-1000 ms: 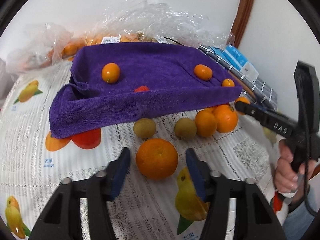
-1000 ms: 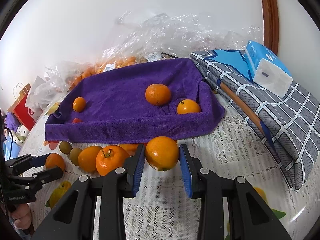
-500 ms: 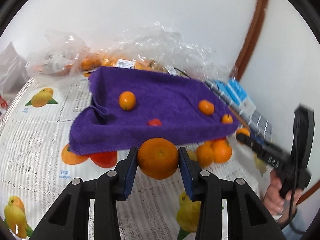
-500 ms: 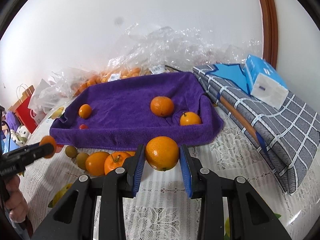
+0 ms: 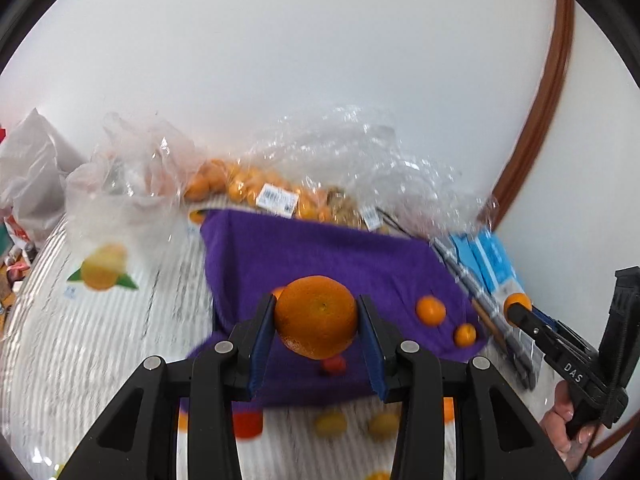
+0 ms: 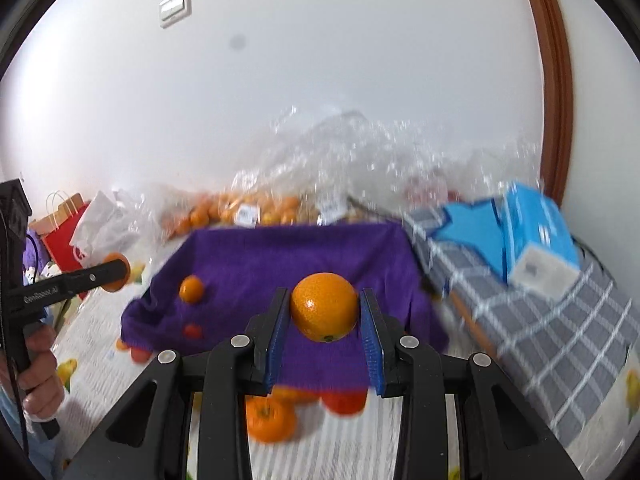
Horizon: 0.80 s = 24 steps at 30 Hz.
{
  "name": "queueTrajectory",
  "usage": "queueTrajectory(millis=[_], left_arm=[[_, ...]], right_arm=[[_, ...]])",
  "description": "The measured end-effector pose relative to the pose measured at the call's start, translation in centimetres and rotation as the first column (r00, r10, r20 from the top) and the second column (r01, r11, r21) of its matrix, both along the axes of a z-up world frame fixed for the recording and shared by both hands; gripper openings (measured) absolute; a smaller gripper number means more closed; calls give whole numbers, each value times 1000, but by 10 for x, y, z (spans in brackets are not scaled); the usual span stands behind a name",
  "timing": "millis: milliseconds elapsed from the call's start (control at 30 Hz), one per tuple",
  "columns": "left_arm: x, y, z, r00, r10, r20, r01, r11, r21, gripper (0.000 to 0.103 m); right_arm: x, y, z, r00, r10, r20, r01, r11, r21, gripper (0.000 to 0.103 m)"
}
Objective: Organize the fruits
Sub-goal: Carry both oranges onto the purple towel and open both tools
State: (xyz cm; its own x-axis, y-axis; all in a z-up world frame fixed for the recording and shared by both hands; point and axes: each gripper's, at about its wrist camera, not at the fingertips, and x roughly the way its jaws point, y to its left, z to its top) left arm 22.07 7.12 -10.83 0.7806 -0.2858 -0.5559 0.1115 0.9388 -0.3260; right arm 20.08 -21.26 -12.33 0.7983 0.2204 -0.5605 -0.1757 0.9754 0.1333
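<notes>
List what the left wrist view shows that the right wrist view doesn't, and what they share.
Left only: two yellow-green fruits on the tablecloth in front of the purple towel. Right only: a wall switch, a red bag and a blue box. Both: the towel, bagged fruit behind it, and each gripper shut on an orange.

Looks like I'm working in somebody's home, a living or dining corner. There's a lace tablecloth (image 5: 120, 332) with a fruit print, shopping bags (image 6: 64, 216) by the plain white wall, a light switch (image 6: 175, 8), wooden door trim (image 6: 554, 80), a tissue box (image 6: 536, 236) and a folded plaid blanket (image 6: 560, 340).
</notes>
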Motion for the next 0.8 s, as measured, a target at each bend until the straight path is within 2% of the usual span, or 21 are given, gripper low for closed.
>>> queueTrajectory(millis=[133,233,333,500,600,800], left_arm=[[23,9,-12,999,36,-8,-36,995,-92,38],[30,15,-27,999,44,-29,-48,991,-125,38],[37,16,-42,998,36,-58,-42,994,-98,38],[45,14,-59,992,10,-127,-26,992,-125,38],[42,11,-62,991,31,-132,-43,995,-87,38],[41,8,-65,990,39,-138,-48,997,-59,38]], right_arm=[[23,7,6,1000,8,9,-8,1000,3,34],[35,11,-7,1000,13,-3,-13,1000,17,34],[46,13,-30,997,36,-72,-34,999,26,34],[55,15,-52,988,55,-144,-52,998,25,34],[55,18,-61,985,58,-163,-59,998,2,34],[61,18,-74,974,55,-220,-55,998,5,34]])
